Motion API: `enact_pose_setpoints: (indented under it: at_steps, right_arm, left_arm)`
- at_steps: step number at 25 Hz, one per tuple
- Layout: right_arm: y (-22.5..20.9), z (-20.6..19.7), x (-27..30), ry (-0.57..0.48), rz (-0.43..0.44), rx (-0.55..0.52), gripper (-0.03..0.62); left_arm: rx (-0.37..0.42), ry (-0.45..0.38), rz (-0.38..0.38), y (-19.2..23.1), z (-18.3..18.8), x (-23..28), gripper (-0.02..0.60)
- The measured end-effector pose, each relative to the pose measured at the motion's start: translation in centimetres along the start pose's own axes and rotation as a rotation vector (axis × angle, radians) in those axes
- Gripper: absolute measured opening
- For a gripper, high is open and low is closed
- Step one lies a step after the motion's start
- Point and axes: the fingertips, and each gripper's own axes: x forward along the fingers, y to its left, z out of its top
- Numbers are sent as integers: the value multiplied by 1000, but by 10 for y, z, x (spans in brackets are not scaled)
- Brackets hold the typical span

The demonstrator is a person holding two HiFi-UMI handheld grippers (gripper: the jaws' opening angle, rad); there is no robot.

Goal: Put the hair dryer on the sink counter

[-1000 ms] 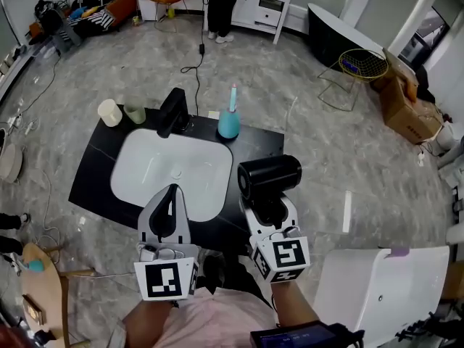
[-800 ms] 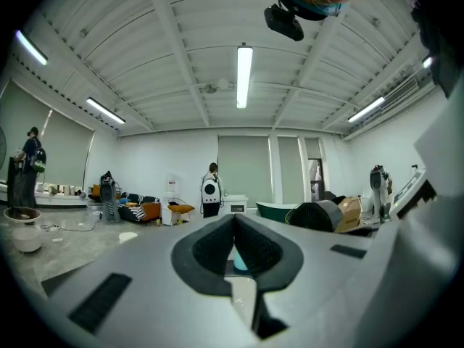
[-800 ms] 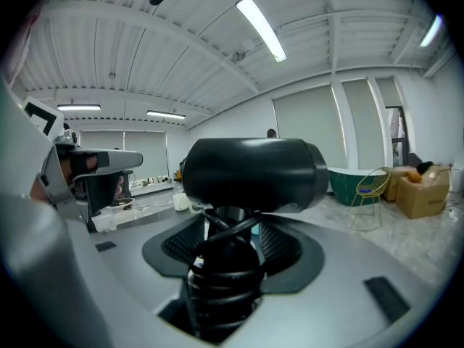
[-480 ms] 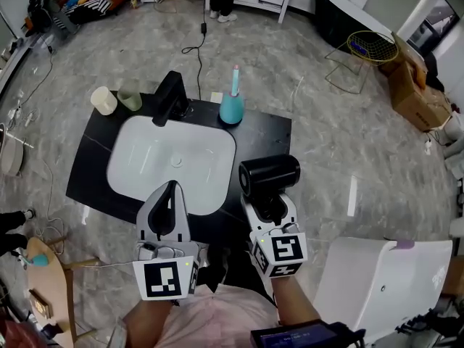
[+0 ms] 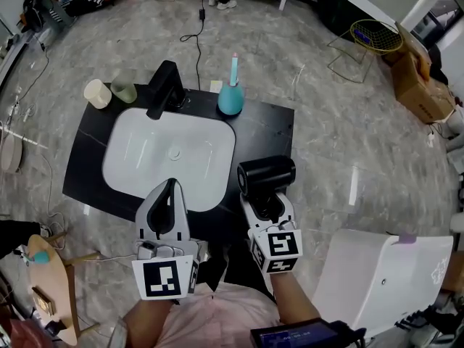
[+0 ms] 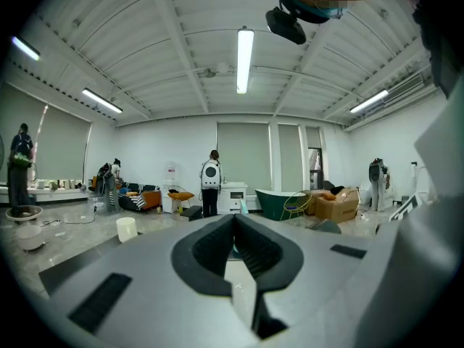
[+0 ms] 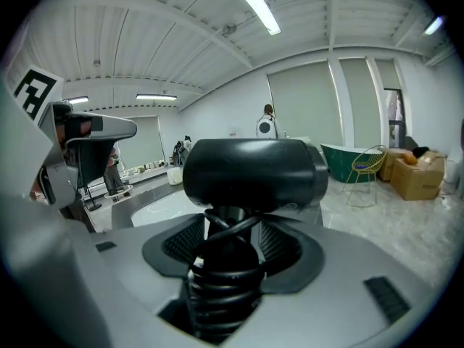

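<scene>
A black hair dryer (image 5: 266, 176) (image 7: 250, 172) stands upright in my right gripper (image 5: 267, 203), whose jaws are shut on its handle with the cord coiled round it (image 7: 221, 281). It hangs over the front right corner of the black sink counter (image 5: 264, 133), above the surface. The white basin (image 5: 170, 154) lies to its left. My left gripper (image 5: 168, 194) hovers over the basin's front edge, its jaws shut with nothing between them (image 6: 233, 227).
At the counter's back stand a black faucet (image 5: 161, 89), a teal bottle with a pink top (image 5: 231, 96), a cream cup (image 5: 97, 93) and a green cup (image 5: 124, 90). A white chair back (image 5: 377, 274) is at my right. A person stands far behind.
The view has shifted forward a little, so the counter sits lower in the picture. Both grippers keep their pose and the dryer stays held.
</scene>
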Motion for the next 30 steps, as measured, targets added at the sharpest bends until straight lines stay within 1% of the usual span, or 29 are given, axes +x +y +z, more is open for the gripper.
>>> enact_pose_setpoints:
  at_steps: [22, 30]
  right_arm:
    - [-10, -53, 27, 132, -8, 31, 244]
    - [-11, -60, 35, 174, -16, 45, 244]
  left_arm:
    - [7, 57, -11, -3, -22, 22, 9]
    - [4, 70, -9, 0, -26, 27, 9]
